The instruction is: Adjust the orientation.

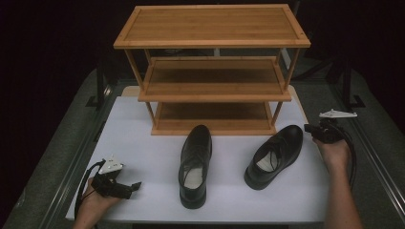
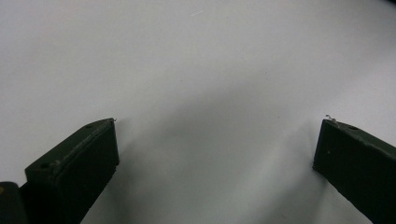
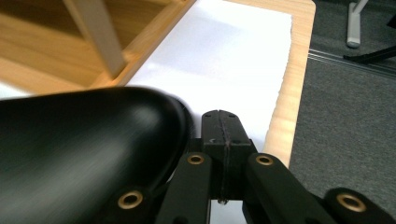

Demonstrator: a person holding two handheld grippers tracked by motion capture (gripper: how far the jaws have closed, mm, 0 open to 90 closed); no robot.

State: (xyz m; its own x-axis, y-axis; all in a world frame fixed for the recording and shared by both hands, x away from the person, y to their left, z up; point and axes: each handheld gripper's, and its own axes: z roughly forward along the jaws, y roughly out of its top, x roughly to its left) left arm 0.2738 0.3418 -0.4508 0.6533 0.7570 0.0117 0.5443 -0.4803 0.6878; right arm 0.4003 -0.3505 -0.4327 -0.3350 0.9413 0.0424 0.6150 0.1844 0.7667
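Two black leather shoes lie on the white-covered table [image 1: 143,129], in front of a three-shelf wooden rack [image 1: 212,26]. One shoe [image 1: 195,164] is near the middle with its toe toward the rack. The other shoe [image 1: 275,155] lies to the right, toe angled to the far right. My right gripper [image 1: 308,129] is shut with nothing in it, just right of that toe. In the right gripper view the jaws [image 3: 222,116] are pressed together beside the shoe's toe [image 3: 84,140]. My left gripper [image 1: 135,186] rests at the near left. It is open [image 2: 219,126] over bare white surface.
The rack's bottom shelf [image 3: 56,60] and one of its posts [image 3: 100,35] stand close behind the right shoe. The table's wooden edge [image 3: 289,93] runs right of my right gripper, and grey carpet [image 3: 345,116] lies beyond it. Dark stand legs [image 1: 351,98] flank the table.
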